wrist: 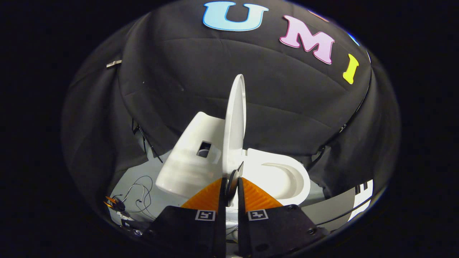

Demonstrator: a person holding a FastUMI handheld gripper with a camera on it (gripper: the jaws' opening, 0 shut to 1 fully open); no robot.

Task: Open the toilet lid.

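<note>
Gripper fingers nearly closed, pinching the raised toilet lid edge above the open toilet bowl.

The toilet lid stands raised almost upright, seen edge-on, rising from just ahead of the gripper. The two fingers sit close together with a narrow gap, and a small dark tab lies between their tips (whether both fingers press it cannot be told). Left of the lid is the toilet's tank, with a small square opening in its side. Right of the lid the open bowl shows. Thin loose wires lie on the floor left of the tank.
</note>
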